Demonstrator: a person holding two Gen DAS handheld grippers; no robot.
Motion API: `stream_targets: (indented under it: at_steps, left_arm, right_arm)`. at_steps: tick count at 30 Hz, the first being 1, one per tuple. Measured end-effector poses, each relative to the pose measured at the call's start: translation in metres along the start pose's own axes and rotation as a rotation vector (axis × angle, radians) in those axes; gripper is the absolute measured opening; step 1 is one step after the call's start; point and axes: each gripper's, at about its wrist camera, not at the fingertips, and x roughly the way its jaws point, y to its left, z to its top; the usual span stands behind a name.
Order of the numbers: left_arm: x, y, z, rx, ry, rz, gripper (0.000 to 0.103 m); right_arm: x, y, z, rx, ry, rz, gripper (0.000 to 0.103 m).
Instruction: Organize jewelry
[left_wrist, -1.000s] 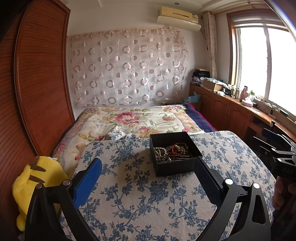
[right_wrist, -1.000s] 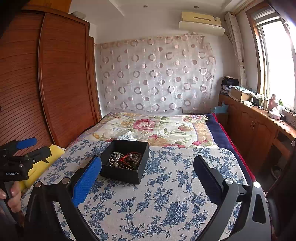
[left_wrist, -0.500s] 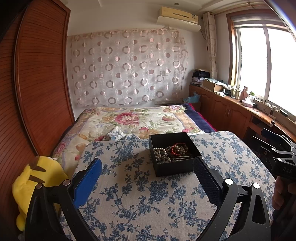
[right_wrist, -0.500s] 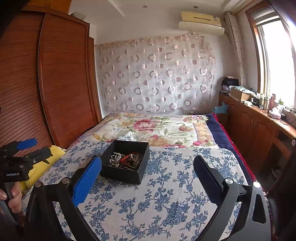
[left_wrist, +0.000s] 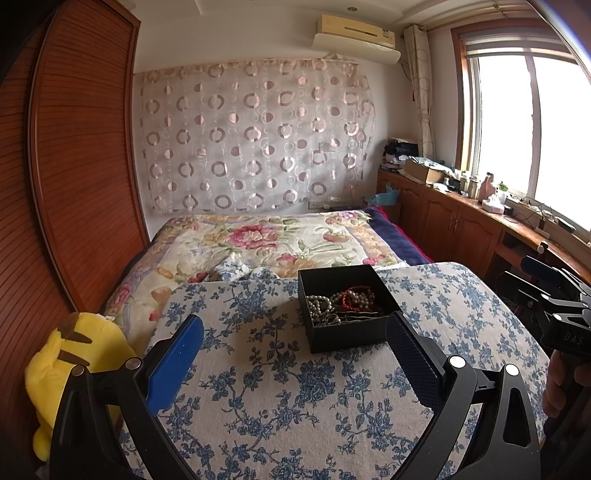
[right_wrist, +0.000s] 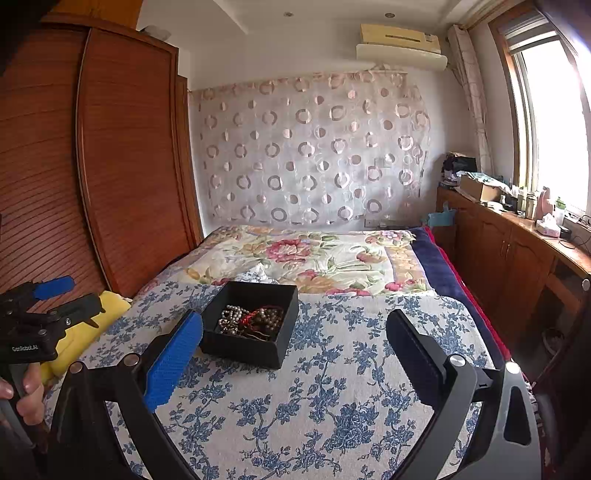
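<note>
Currently, scene: a bedroom, with a floral-cloth worktop (left_wrist: 280, 398) near the foot of a bed.
Box: a black open box (left_wrist: 347, 308) sits on the cloth towards its far edge, lid off so its contents can be reached.
Jewelry: tangled bead strands (right_wrist: 251, 320) lie heaped inside, apparently unsorted.
Left gripper (left_wrist: 293, 354): spread wide, holding nothing, hovering near the box.
Right gripper (right_wrist: 293, 350): likewise wide apart and empty, box just beyond its left finger.
</note>
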Motion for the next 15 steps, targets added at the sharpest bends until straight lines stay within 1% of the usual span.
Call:
stream_targets:
  at_steps: [15]
  left_arm:
    - [-0.0005, -0.0007, 0.0011, -0.001, 0.004, 0.003, 0.095]
  right_arm:
    - [0.0001, -0.0013, -0.0010, 0.003, 0.000, 0.000, 0.100]
